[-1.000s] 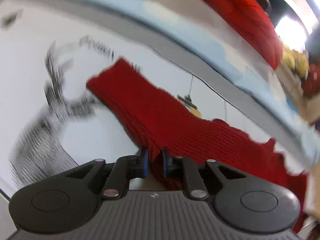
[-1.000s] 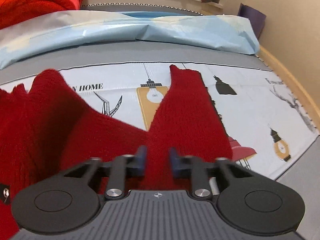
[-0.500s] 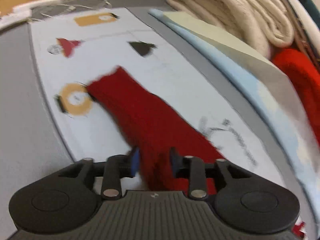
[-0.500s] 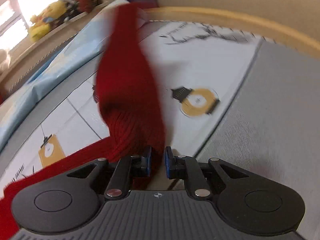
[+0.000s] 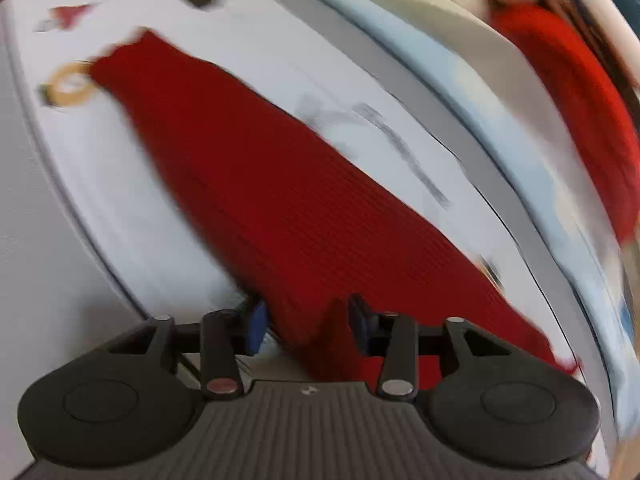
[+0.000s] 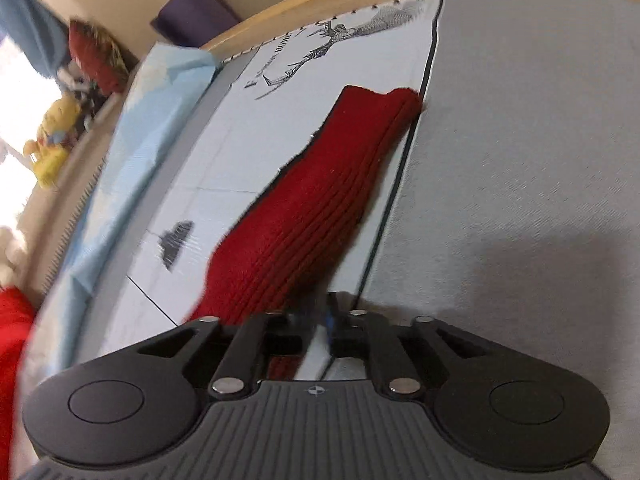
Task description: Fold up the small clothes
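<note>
We are letting go with the left gripper [image 5: 306, 322]: its jaws are opening, the red knit garment [image 5: 280, 200] lying loose between them on the printed bedspread [image 5: 120, 208], so the folded length can settle flat. Our right gripper [image 6: 316, 322] is pinching the garment's near edge, probably to keep the fold aligned along the spread's border.

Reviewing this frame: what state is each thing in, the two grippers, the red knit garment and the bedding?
left gripper: fingers opening, red cloth between them, pads not pressing it.
right gripper: fingers nearly shut; grip on cloth unclear.
red knit garment: folded into a long narrow strip, lying flat on the sheet.
printed sheet: spread flat under the garment.
light blue cover: rumpled along the sheet's far edge.
</note>
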